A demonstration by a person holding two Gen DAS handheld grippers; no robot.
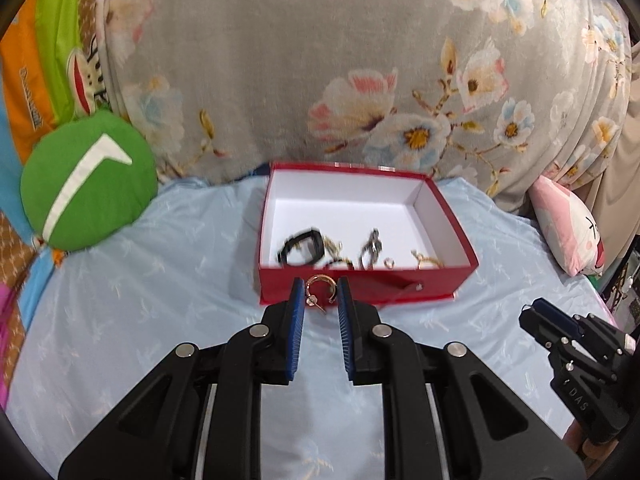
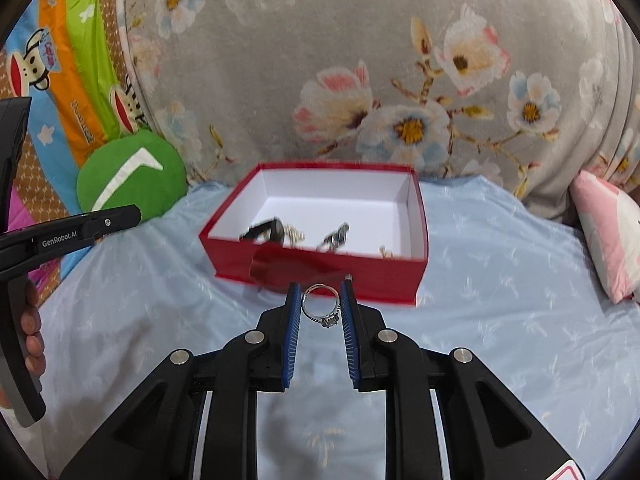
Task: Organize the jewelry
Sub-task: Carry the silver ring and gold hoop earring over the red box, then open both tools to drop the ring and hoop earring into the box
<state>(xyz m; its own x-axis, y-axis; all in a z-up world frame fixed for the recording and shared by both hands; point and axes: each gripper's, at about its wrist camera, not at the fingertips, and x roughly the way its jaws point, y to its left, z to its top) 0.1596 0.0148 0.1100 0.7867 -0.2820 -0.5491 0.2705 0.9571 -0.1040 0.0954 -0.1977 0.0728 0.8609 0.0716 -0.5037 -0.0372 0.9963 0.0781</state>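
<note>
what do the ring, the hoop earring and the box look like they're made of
Ring: silvery polished metal, pale clear stone cluster, likely glass or gem. Hoop earring: gold-toned shiny metal, by its yellow glint. Box: red card with matte white lining, probably paperboard, given thin straight walls.

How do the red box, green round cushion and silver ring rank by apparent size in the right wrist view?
1. Red box
2. Green round cushion
3. Silver ring, smallest despite being nearest the camera, held in the right gripper.
</note>
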